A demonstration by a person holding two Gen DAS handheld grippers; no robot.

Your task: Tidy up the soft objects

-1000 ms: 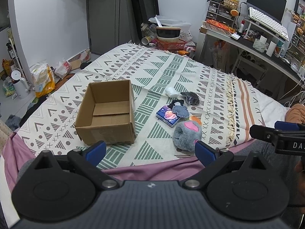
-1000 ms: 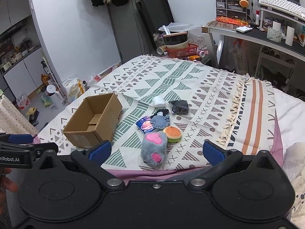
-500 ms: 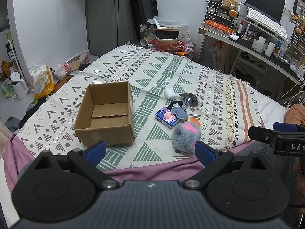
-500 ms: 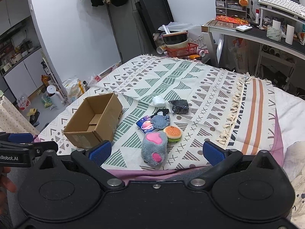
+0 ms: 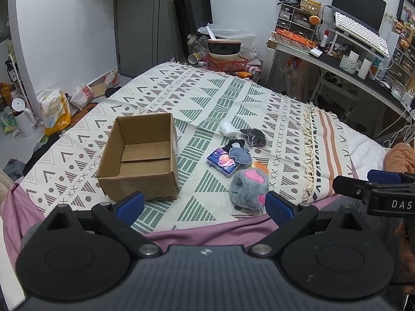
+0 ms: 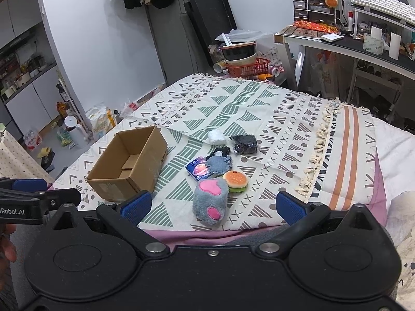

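The left gripper point(image 5: 205, 204) is hovering level with its blue-padded fingers point(image 5: 129, 204) spread wide — nothing is sitting between them. The right gripper point(image 6: 212, 204) is hanging alongside it, jaws equally wide apart and empty — a hand point(image 6: 6, 243) is showing at the lower left edge of its view.

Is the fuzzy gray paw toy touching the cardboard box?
Apart. The right wrist view shows patterned blanket between the gray paw toy and the cardboard box.

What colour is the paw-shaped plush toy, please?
Grey with pink pads, clearest in the right wrist view: plush toy.
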